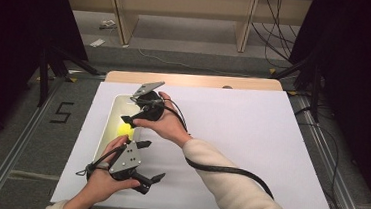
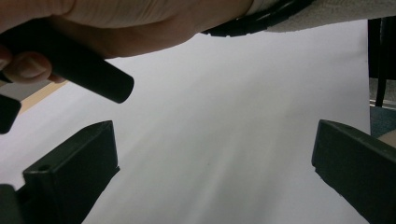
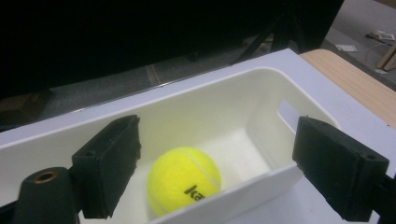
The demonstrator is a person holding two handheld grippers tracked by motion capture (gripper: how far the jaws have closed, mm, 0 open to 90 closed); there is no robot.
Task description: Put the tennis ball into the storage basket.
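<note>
Yellow tennis ball with black lettering lies on the floor of a white rectangular bin, and the bin serves as the landmark for everything else. It sits on a white sheet that covers the wooden surface, along the sheet's left side as the high view shows it.

Hovering just above the bin's near wall, the right gripper points down into it, its jaws spread wide with nothing between them; the ball lies below the gap, nearer the left-hand jaw in the right gripper view, and is not touched. A slot handle is cut in the bin's end wall, beyond the ball.

Beside the bin's near end, toward the person, the left gripper is held over the sheet, turned away from the bin toward the sheet's bare middle. Its jaws also stand wide apart and empty. Across it, the person's right hand reaches toward the bin.
</note>
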